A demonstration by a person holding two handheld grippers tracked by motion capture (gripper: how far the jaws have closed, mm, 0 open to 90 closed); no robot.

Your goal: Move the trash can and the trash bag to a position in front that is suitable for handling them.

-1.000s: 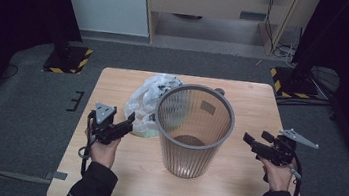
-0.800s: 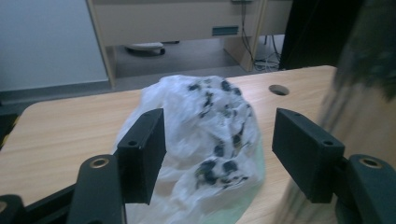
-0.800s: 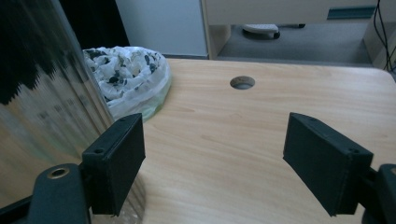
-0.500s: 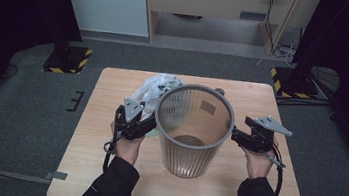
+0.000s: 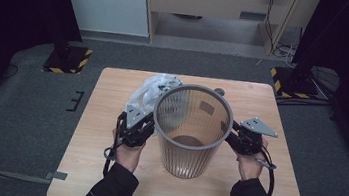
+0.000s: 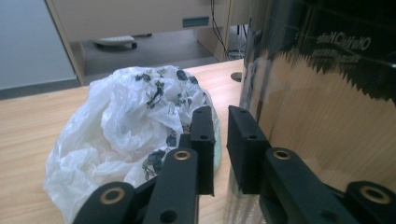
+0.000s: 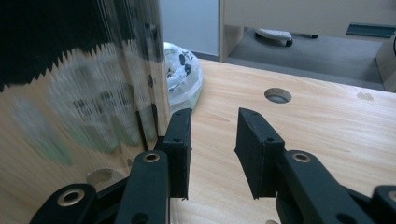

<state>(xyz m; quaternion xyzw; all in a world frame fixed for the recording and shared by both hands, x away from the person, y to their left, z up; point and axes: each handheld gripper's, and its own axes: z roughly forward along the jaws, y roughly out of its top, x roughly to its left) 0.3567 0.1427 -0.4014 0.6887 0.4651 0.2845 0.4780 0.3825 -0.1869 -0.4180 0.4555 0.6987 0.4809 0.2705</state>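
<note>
Ribbed translucent bin at worktop centre; left hand-held gripper at nine o'clock, jaws narrowing, empty; right hand-held gripper at three o'clock, likewise narrowing, empty; plastic bag at eleven o'clock.

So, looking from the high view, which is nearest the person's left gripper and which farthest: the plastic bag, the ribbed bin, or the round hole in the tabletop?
1. Ribbed bin: right beside the left gripper, at its fingers.
2. Plastic bag: just behind the gripper, beside the bin.
3. Round hole: farthest, past the bin's back rim.
</note>
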